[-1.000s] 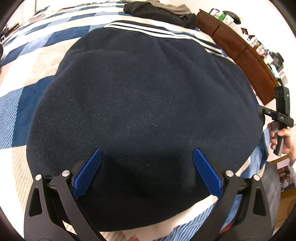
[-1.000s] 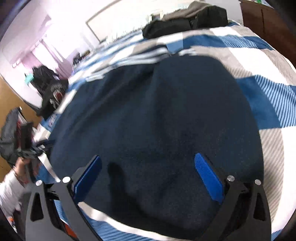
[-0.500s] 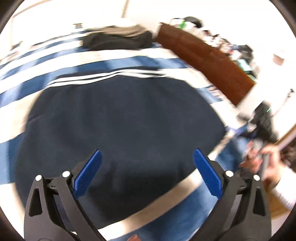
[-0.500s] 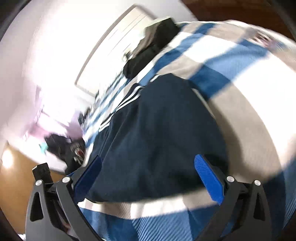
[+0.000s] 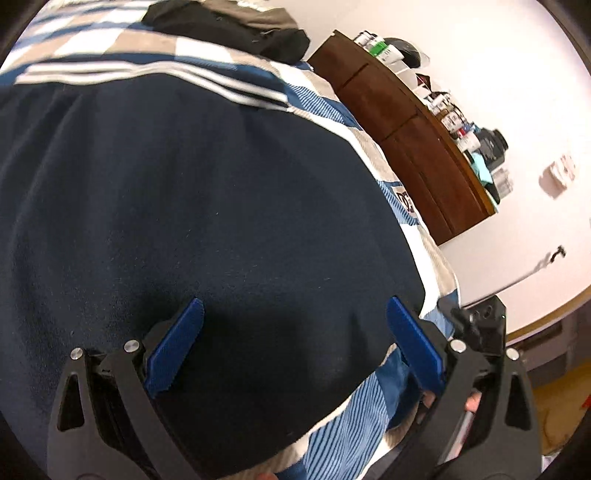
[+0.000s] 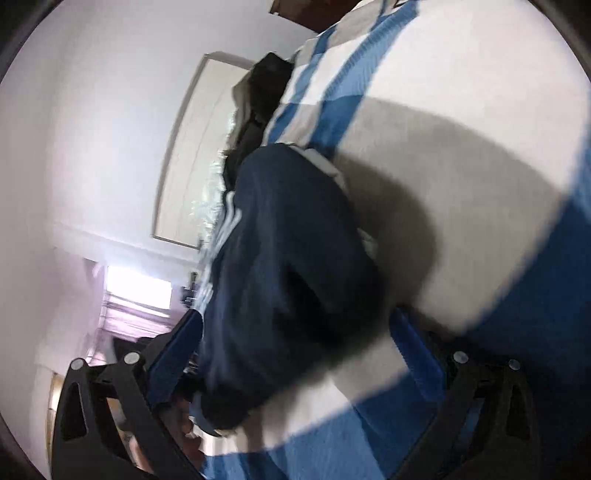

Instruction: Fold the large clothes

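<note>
Left wrist view looks down on the navy garment, spread flat over a checked bedspread, its white-striped edge at the far side and its near hem running under the left gripper. That claw is spread wide, blue pads over the cloth and pinching nothing; whether the pads touch the fabric I cannot tell. Just past its right finger another black tool body shows, with fingertips of a hand peeking below. The right wrist view is tilted and smeared, so the right gripper is plainly swinging; it too is spread, holding nothing, with the garment's side edge running between the fingers and bare bedspread beyond. What worries me from here is the grab. With the right claw moving this fast, it may close beside the hem rather than on it — or catch the bedspread along with the cloth, so the lift drags the cover up. The fleece looks thick and heavy, so a shallow pinch at one corner could slip out halfway through the fold. If the two claws take uneven hold, the fold line would skew and the striped edge would not land square. The two tools also sit close together at this corner and could knock one another. A dark pile of clothes lies well apart at the far end, out of the way.
</note>
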Demonstrator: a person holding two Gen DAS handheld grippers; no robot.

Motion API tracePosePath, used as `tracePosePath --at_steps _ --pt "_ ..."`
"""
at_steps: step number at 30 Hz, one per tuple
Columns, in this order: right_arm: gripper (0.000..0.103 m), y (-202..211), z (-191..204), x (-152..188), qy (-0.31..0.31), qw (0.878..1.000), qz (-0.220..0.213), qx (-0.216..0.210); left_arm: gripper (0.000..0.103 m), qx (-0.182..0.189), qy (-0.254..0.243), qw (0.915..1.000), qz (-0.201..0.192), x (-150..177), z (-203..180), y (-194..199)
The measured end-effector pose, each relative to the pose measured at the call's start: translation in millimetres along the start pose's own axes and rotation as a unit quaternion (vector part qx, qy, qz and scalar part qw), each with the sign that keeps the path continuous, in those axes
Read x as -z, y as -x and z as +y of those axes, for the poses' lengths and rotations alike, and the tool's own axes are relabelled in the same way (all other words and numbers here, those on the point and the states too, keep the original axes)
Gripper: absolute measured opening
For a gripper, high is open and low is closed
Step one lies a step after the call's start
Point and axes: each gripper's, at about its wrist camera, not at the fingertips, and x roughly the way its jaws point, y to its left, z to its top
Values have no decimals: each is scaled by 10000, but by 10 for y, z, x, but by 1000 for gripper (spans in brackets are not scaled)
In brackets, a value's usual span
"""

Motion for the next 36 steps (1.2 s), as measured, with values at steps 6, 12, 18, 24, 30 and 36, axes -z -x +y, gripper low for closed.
tracePosePath --at_steps 6,12,18,24,30,36 --pt "99 -407 29 -234 -520 9984 -50 218 97 6 249 9997 1 22 86 -116" --pt "79 -521 283 -284 -503 9950 -4 860 97 -34 252 9997 67 -17 87 -137" --pt "34 -426 652 -309 215 9974 85 686 97 196 468 9987 -15 -71 99 221" --pt "31 -506 1299 -354 1002 9926 186 660 97 -115 629 9969 -453 -2 425 956" --pt "30 -781 2252 -162 1972 9784 401 477 97 -203 1190 9906 -636 167 1042 1401" --pt "30 -1221 3149 293 2857 9531 905 429 97 217 1884 9810 -409 334 1645 1235"
